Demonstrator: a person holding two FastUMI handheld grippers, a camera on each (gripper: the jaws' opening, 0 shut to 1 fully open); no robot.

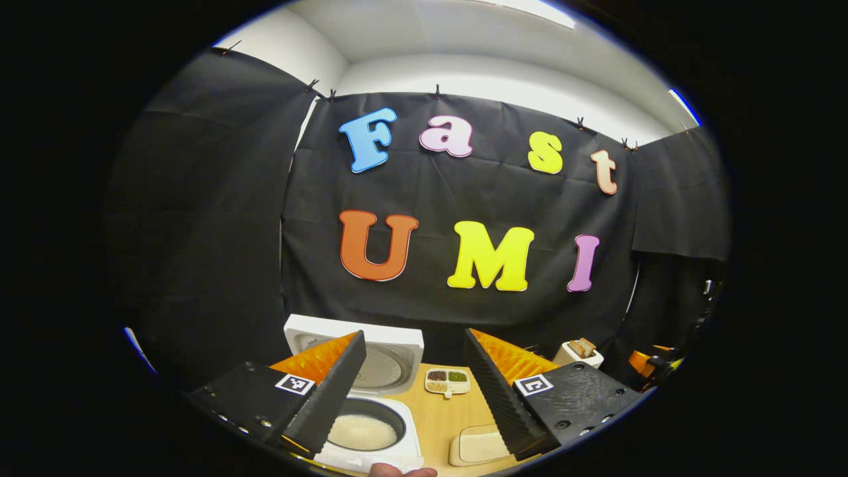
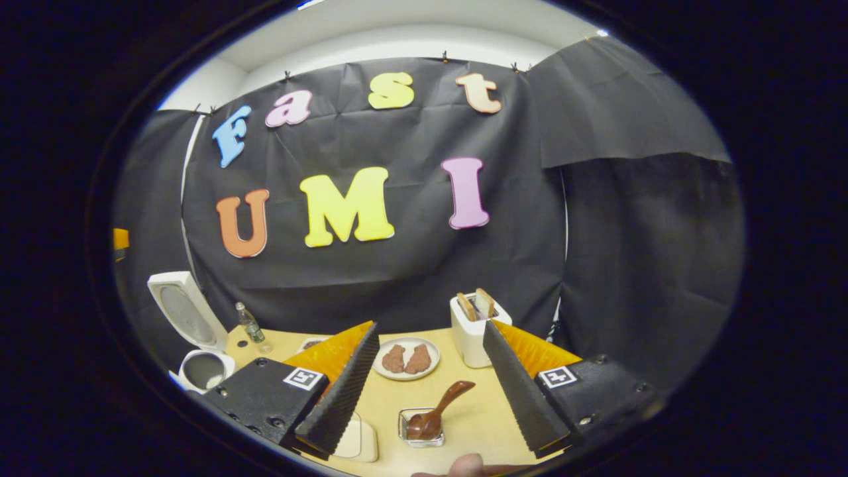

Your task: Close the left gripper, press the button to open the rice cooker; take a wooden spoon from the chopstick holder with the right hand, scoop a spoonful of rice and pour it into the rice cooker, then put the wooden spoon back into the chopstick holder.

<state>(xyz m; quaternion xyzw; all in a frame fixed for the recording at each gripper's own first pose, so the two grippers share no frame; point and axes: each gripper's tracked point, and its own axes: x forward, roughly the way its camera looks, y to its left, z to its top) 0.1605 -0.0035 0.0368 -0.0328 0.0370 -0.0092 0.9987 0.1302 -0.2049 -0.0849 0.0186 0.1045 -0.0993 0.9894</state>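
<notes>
left fingers (image 1: pixel 414 391) spread wide, empty, above open rice cooker (image 1: pixel 371 424) | right fingers (image 2: pixel 430 391) wide apart, empty, wooden spoon (image 2: pixel 437 411) between them in holder (image 2: pixel 421 427)

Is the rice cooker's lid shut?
No, the rice cooker stands open, its lid tipped up and back, with white rice showing in the pot.

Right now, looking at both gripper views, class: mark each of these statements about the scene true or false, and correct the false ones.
1. The rice cooker has its lid shut. False: the lid stands open, with rice in the pot.
2. The wooden spoon rests in the chopstick holder. True.
3. The right gripper is shut on the spoon. False: its fingers are spread and hold nothing.
4. The toaster holds slices of bread. True.
5. The left gripper is open. True.
</notes>
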